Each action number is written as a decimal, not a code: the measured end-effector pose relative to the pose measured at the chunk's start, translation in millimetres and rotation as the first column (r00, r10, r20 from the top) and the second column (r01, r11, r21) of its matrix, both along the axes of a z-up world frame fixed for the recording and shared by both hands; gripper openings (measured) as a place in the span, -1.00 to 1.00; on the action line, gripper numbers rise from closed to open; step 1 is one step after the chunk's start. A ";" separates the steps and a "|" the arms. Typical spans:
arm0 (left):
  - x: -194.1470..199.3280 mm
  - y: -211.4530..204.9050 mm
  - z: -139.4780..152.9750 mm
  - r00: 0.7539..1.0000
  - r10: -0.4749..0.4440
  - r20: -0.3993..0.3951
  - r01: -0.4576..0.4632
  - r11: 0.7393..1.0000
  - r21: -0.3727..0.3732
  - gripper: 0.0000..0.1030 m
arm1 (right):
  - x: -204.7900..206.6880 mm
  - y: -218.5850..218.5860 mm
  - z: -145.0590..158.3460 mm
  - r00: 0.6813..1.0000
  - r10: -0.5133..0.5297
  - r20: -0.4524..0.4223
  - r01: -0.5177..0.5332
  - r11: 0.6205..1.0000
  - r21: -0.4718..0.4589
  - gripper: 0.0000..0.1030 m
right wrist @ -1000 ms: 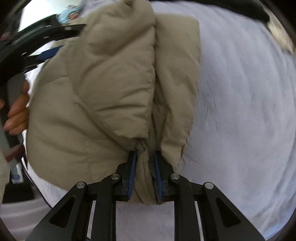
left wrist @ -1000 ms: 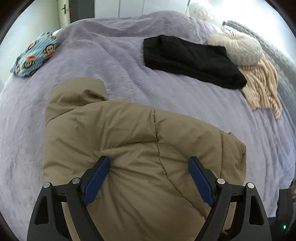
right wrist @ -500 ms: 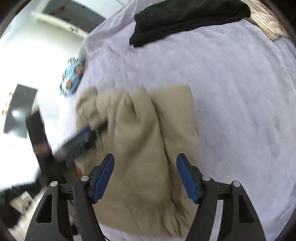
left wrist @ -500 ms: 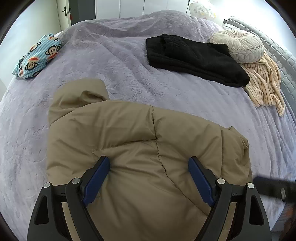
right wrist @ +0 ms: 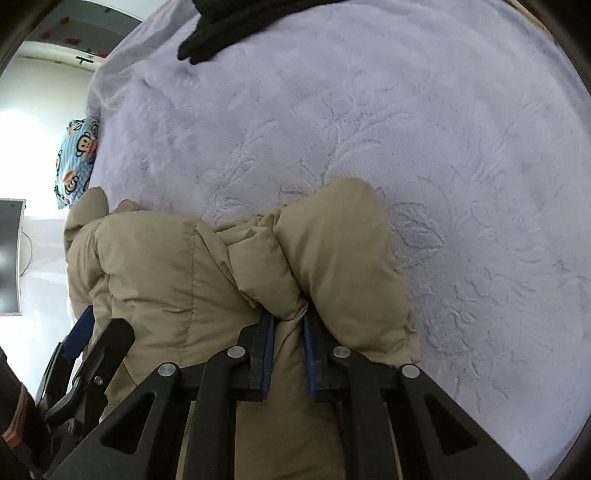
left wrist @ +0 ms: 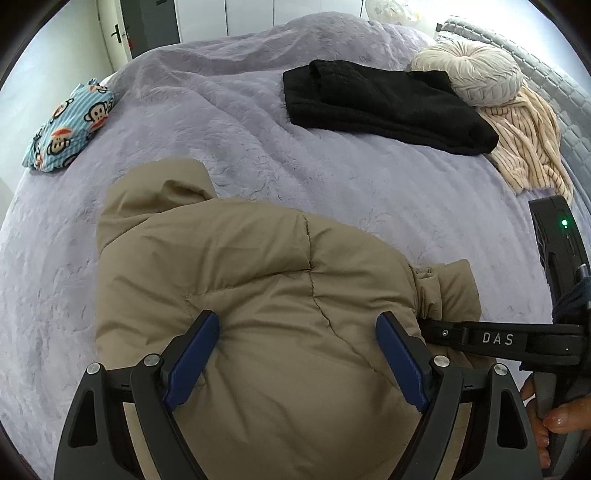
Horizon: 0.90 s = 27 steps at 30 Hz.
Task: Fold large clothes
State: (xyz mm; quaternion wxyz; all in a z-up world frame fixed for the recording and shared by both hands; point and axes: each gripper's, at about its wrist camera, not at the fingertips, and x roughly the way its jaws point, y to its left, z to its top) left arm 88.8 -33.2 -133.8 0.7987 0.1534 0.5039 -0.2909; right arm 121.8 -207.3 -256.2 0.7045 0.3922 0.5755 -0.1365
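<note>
A bed fills the room's middle under a lavender plush cover (left wrist: 229,122) embossed with leaf shapes. Its grey quilted headboard (left wrist: 546,74) runs along the right side. Behind the bed stand white wardrobe doors (left wrist: 266,14) and a dark grey door (left wrist: 151,26) with a handle. The wall (left wrist: 55,70) at left is pale. A dark screen (right wrist: 9,254) stands off the bed's left side. Bright daylight washes the far right corner.
</note>
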 end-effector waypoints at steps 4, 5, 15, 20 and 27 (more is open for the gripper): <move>-6.4 14.0 12.1 1.000 0.014 -0.009 -0.014 1.000 -0.001 0.69 | -10.0 1.1 16.1 1.000 0.020 0.024 -0.020 1.000 0.000 -0.68; -8.9 19.0 15.6 1.000 0.021 -0.009 -0.021 1.000 0.000 0.69 | -10.1 1.4 18.6 0.999 0.021 0.025 -0.021 1.000 0.000 -0.65; -58.8 111.6 37.1 0.979 0.200 -0.043 -0.200 0.980 -0.010 0.69 | -59.7 44.8 76.4 0.979 0.198 0.044 -0.191 0.973 -0.133 -0.62; -88.4 145.6 21.9 0.966 0.243 -0.091 -0.243 0.970 0.006 0.69 | -96.3 62.5 86.3 0.974 0.223 0.044 -0.215 0.967 -0.139 -0.61; -111.8 152.3 0.5 0.968 0.229 -0.105 -0.224 0.973 0.053 0.72 | -123.8 79.7 71.6 0.968 0.250 -0.014 -0.250 0.961 -0.119 -0.61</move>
